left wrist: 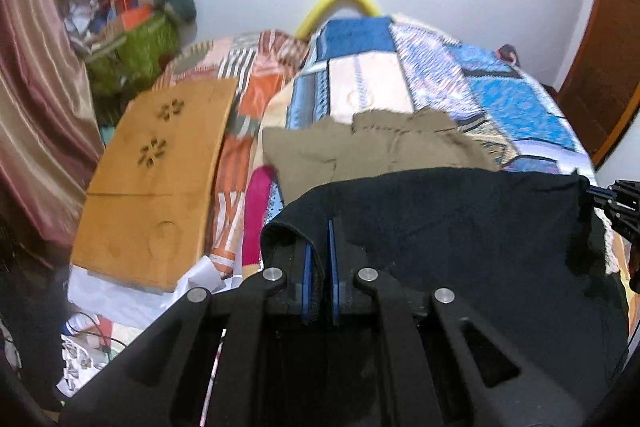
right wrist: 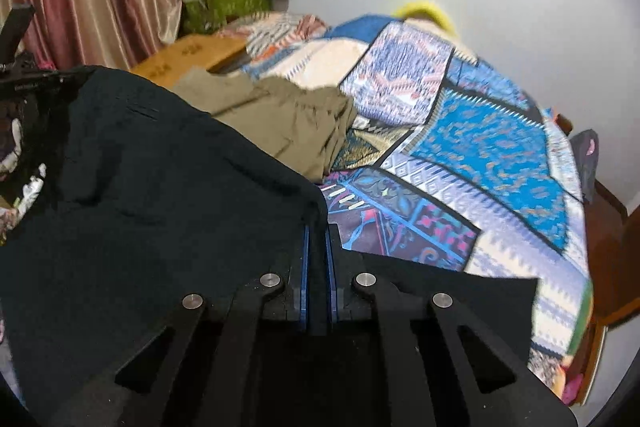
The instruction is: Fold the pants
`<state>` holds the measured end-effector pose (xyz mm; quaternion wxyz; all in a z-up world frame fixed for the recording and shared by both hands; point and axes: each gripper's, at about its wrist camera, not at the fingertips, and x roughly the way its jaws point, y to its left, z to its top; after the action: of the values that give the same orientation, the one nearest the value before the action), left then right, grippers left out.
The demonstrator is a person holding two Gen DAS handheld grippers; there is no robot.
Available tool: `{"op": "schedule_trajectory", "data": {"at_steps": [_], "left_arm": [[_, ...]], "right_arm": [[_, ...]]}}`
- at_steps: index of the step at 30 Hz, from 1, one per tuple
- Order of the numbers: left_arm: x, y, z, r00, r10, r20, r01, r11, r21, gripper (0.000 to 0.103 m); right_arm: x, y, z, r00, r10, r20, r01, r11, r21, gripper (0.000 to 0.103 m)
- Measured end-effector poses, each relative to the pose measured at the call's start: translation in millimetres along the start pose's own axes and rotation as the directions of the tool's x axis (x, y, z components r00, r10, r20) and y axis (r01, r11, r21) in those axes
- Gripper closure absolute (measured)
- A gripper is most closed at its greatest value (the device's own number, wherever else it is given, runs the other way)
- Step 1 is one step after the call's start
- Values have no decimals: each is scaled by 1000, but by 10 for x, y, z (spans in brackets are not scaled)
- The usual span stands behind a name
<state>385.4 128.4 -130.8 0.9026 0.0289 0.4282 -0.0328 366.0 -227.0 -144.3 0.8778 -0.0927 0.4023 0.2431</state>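
Black pants (left wrist: 460, 227) hang stretched between my two grippers above the bed; they also show in the right wrist view (right wrist: 152, 187). My left gripper (left wrist: 319, 227) is shut on the pants' left edge, cloth pinched between its blue pads. My right gripper (right wrist: 317, 231) is shut on the pants' right edge, and it shows at the far right of the left wrist view (left wrist: 620, 203). Olive-khaki pants (left wrist: 372, 151) lie folded on the patchwork bedspread (left wrist: 500, 95) just beyond the black pants, and show in the right wrist view (right wrist: 280, 115).
A wooden lap table (left wrist: 156, 183) lies on the bed's left side. A green basket (left wrist: 136, 51) of clutter stands by the striped curtain (left wrist: 36, 87). A yellow curved bar (left wrist: 340, 3) is at the headboard. A wooden door (left wrist: 604, 67) is at right. Papers and cables (left wrist: 100, 331) lie at lower left.
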Motion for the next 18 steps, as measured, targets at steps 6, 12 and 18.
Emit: {"op": "schedule_trajectory", "data": {"at_steps": [6, 12, 18], "left_arm": [[-616, -108, -295, 996, 14, 87, -17, 999, 37, 96], [-1107, -135, -777, 992, 24, 122, -30, 999, 44, 96], [-1433, -139, -1373, 991, 66, 119, -80, 990, 119, 96]], "right_arm": [[-630, 242, -171, 998, 11, 58, -10, 1000, -9, 96], [-992, 528, -524, 996, 57, 61, -58, 998, 19, 96], [-1189, 821, -913, 993, 106, 45, -108, 993, 40, 96]]}}
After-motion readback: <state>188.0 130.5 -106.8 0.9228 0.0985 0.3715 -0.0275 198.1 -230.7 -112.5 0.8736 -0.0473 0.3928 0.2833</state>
